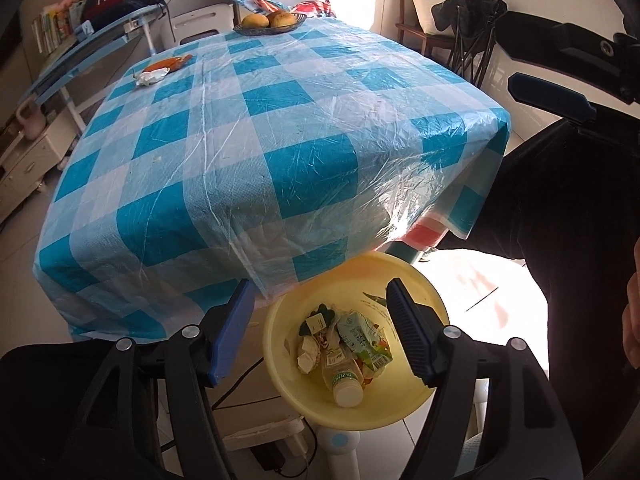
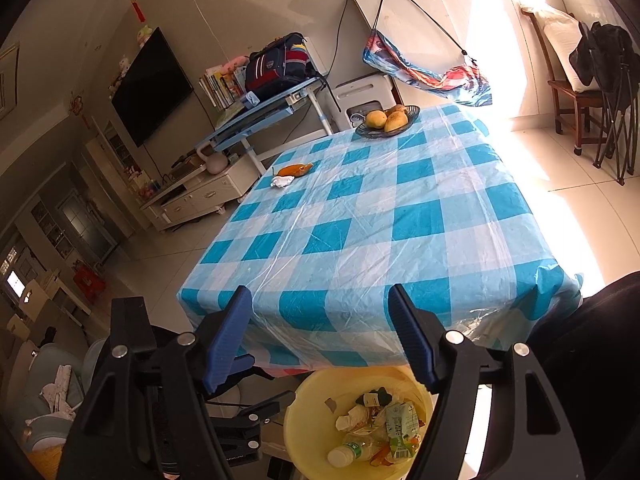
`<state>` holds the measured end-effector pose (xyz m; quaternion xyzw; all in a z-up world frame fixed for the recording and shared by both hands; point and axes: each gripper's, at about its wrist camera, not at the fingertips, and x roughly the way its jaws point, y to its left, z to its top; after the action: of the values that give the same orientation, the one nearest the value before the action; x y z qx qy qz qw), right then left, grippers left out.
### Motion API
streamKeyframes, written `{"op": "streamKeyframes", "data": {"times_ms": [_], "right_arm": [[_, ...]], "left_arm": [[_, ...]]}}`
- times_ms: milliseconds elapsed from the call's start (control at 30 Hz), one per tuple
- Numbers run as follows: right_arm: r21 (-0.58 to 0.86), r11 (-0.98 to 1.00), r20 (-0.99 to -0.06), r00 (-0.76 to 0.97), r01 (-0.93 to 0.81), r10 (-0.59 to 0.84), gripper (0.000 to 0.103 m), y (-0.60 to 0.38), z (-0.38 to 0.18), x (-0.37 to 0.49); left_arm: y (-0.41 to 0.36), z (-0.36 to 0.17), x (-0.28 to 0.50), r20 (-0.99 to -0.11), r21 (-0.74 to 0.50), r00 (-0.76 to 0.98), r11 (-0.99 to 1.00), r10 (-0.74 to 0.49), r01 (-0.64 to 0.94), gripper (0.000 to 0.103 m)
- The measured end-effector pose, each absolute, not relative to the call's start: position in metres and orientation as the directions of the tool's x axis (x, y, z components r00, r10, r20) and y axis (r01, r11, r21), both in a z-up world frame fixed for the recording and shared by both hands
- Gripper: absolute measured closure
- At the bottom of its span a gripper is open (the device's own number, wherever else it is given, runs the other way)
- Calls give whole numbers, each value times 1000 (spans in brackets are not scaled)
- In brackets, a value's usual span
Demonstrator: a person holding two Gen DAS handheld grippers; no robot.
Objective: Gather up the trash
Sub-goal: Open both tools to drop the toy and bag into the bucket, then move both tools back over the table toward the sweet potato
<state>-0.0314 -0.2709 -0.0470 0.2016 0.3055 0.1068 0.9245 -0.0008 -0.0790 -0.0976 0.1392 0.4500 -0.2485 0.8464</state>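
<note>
Trash (image 1: 344, 350) lies in yellow basin (image 1: 400, 408), below open left fingers (image 1: 412, 336).

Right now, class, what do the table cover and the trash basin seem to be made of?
Checked table cover: thin glossy plastic film, judging by its fine creases and white glare streaks. Yellow basin: probably moulded plastic, with a smooth, slightly shiny, uniformly coloured wall.

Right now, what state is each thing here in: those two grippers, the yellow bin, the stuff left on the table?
Left gripper: open, empty, above the bin.
Right gripper: open, empty.
Yellow bin: on the floor by the table, partly filled with trash.
Plastic bottle: lying in the bin, cap on.
Green carton: crumpled, in the bin.
Orange wrapper: on the table, not collected.
White tissue: crumpled beside the wrapper.
Fruit bowl: holds fruit.
</note>
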Motion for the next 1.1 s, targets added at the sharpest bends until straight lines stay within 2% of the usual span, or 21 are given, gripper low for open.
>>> {"op": "streamKeyframes", "data": {"times_ms": [267, 533, 667, 1100], "right_arm": [[413, 907, -534, 783, -87, 318, 35, -263, -48, -30], [394, 913, -535, 782, -103, 319, 35, -259, -48, -30], [389, 915, -535, 782, -109, 321, 35, -258, -47, -30], [364, 906, -573, 715, -215, 400, 35, -237, -40, 1]], "left_arm": [[-54, -74, 7, -747, -13, 593, 899, -300, 439, 26], [-31, -58, 13, -680, -30, 686, 944, -260, 329, 22], [-22, -54, 17, -663, -48, 705, 955, -251, 294, 17], [9, -31, 74, -622, -68, 755, 975, -208, 212, 14]]}}
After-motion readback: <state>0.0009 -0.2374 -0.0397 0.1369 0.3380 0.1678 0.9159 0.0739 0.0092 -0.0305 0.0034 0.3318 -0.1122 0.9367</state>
